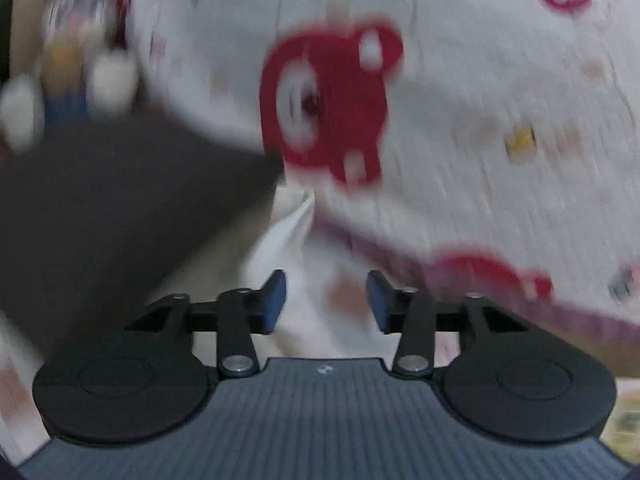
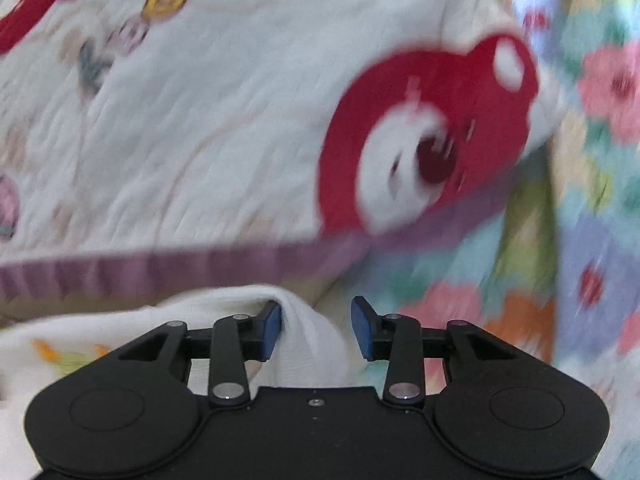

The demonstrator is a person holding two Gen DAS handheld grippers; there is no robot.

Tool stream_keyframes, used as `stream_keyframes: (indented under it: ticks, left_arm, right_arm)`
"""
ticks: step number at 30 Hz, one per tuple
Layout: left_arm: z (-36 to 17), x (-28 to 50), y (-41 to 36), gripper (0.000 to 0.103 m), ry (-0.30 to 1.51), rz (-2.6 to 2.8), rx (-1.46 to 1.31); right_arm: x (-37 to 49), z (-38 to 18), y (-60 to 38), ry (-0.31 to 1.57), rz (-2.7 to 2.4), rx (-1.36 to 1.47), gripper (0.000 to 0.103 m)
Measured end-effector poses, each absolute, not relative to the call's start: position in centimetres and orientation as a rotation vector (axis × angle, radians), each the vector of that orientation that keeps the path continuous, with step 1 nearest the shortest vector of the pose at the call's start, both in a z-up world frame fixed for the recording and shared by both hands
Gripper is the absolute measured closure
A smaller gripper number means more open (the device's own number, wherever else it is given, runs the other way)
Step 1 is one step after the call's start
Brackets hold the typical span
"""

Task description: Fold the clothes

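across the upper right of the left wrist view spreads the white garment with red prints; left gripper stands apart, cloth between, unpinched. right gripper likewise parted, a white fold touching one pad; flowered bedding at right.

Both wrist views close, angled down, sharing white garment

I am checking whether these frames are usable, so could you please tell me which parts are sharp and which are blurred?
Left wrist view: the tongs are sharp, while the white garment and its red print are smeared by motion. Right wrist view: the tongs are crisp, the garment and flowered cloth blurred.
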State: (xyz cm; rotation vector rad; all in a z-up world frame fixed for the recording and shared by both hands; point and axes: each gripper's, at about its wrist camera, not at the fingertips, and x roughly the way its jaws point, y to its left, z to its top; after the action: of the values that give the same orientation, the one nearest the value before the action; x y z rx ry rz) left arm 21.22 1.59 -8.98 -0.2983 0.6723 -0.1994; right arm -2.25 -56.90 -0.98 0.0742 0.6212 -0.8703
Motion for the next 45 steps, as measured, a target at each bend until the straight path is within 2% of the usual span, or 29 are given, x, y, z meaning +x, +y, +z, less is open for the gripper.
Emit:
stream_keyframes:
  ticks: [3, 6, 9, 12, 13, 14, 15, 16, 17, 18, 19, 26, 33, 35, 36, 41, 45]
  left_arm:
    - [-13.8, 17.4, -1.4, 0.06, 0.856, -0.241, -0.33]
    - [-14.4, 17.0, -4.7, 0.06, 1.015, -0.517, -0.336]
    - [-13.0, 13.9, -7.1, 0.058, 0.929, -0.587, -0.182]
    - [-13.7, 10.2, -7.6, 0.06, 0.963, -0.612, -0.14]
    - [-13.9, 9.0, -7.4, 0.06, 0.982, -0.623, -0.15]
    - [-13.8, 7.9, -7.2, 0.061, 0.982, -0.63, -0.16]
    - [-13.8, 6.6, -7.1, 0.063, 0.982, -0.637, -0.17]
    - [-13.7, 4.9, -7.1, 0.07, 0.968, -0.647, -0.163]
    - [-13.7, 3.9, -7.7, 0.075, 0.959, -0.67, -0.126]
    - [-13.7, 2.8, -8.3, 0.085, 0.949, -0.693, -0.09]
    - [-13.7, 1.8, -8.8, 0.088, 0.938, -0.716, -0.055]
    - [-12.8, -1.9, -9.9, 0.089, 0.824, -0.863, 0.108]
    - [-13.1, 0.1, -8.7, 0.088, 0.902, -0.857, -0.01]
    - [-13.5, 0.1, -9.0, 0.088, 0.914, -0.858, -0.004]
    - [-13.6, 0.0, -9.4, 0.089, 0.922, -0.866, 0.01]
    - [-13.7, -3.0, -11.7, 0.088, 0.963, -0.963, 0.122]
    - [-14.0, -6.5, -13.6, 0.088, 0.93, -1.024, 0.143]
  right_arm:
    - [-5.6, -3.2, -53.3, 0.62, -0.763, 0.222, 0.054]
    - [-9.1, -5.3, -49.4, 0.641, -0.611, 0.313, 0.052]
    - [-12.2, -7.4, -46.7, 0.622, -0.516, 0.449, 0.051]
    - [-15.0, -9.3, -44.0, 0.548, -0.468, 0.626, 0.051]
    - [-15.8, -9.8, -42.9, 0.529, -0.45, 0.66, 0.054]
    - [-16.1, -10.1, -41.8, 0.531, -0.404, 0.667, 0.062]
    - [-16.3, -10.1, -40.7, 0.536, -0.341, 0.651, 0.087]
    - [-16.4, -10.0, -39.5, 0.544, -0.293, 0.618, 0.093]
    - [-16.5, -9.8, -38.5, 0.551, -0.277, 0.595, 0.092]
    - [-16.6, -9.5, -37.5, 0.556, -0.267, 0.587, 0.094]
    - [-16.6, -9.2, -36.6, 0.562, -0.259, 0.576, 0.094]
    - [-15.3, -4.8, -31.0, 0.667, -0.282, 0.358, 0.089]
    - [-15.5, -3.5, -33.0, 0.75, -0.357, 0.211, 0.087]
    - [-15.6, -4.4, -34.0, 0.799, -0.421, 0.162, 0.078]
    - [-16.0, -4.8, -34.3, 0.818, -0.458, 0.167, 0.07]
    - [-19.3, -5.1, -30.9, 0.938, -0.533, 0.218, 0.073]
    - [-21.5, -7.0, -26.9, 0.8, -0.39, 0.22, 0.073]
